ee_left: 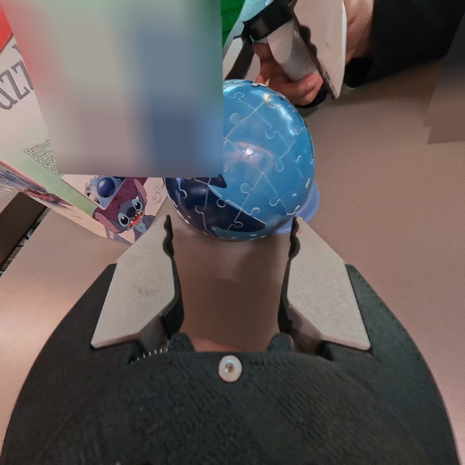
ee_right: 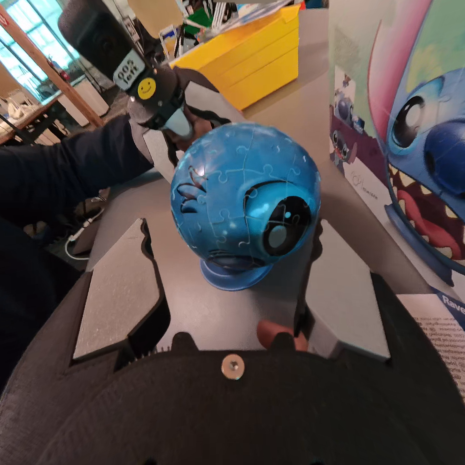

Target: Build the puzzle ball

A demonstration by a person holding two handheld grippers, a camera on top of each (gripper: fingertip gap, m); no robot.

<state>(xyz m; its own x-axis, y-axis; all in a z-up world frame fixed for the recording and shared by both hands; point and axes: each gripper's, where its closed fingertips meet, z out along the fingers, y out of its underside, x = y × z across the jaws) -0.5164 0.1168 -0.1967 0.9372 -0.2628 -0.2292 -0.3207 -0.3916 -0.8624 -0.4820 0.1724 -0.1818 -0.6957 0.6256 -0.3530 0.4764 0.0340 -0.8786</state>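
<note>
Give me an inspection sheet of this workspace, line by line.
Surface: grey table, bare near the ball.
Job's things: blue puzzle ball looks assembled, sitting on a blue stand; picture box upright beside it.
Clutter: yellow bin at the far end.
Grippers: left tool open, empty; right tool open, empty, apart from the ball.
Cables: white cable off the table edge.
Surroundings: wooden post, windows.

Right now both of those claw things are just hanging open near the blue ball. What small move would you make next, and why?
Probably ease both away. The puzzle ball looks closed, with no gap visible on the sides shown, and it sits on its blue stand. The left gripper and right gripper are open and hold no piece. The ball's far side is partly hidden, so checking it first seems wise.
</note>
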